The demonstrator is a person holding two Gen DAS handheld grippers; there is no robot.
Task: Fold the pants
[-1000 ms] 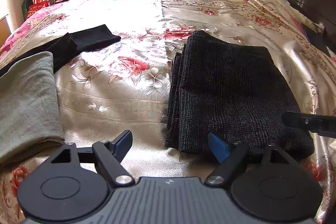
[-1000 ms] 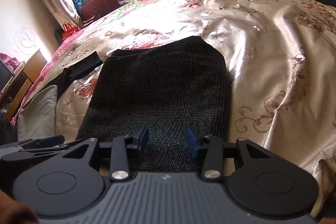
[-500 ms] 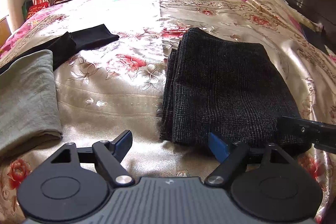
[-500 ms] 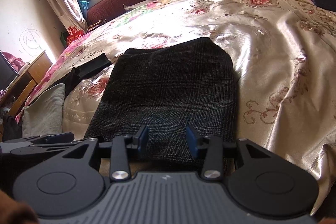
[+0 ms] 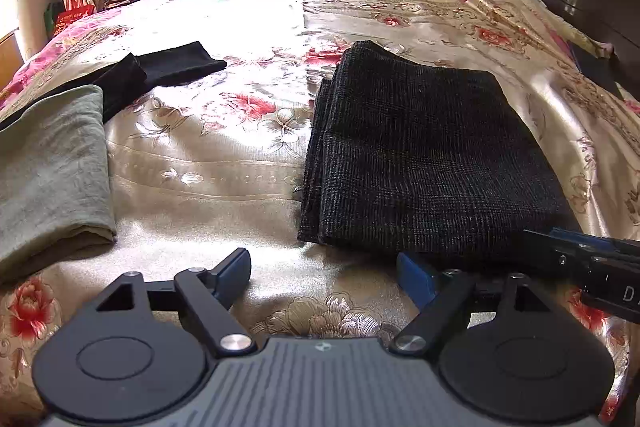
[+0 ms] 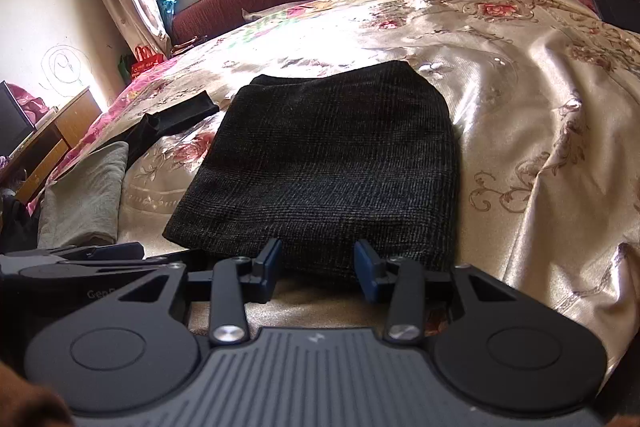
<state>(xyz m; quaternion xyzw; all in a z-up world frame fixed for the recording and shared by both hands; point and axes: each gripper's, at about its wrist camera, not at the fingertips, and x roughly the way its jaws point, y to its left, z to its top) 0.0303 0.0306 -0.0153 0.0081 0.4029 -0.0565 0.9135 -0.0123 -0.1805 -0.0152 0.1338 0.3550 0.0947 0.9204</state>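
A: Item one, the pants?

B: Pants, dark, folded into a flat stack on the bed, right of centre.

A: Your tools?

B: My left tool: jaws wide apart, nothing between, just short of the stack's near edge. My right tool: jaws partly apart, gripping nothing, at the same edge.

A: Other entries?

B: Grey cloth and black garment, far left.
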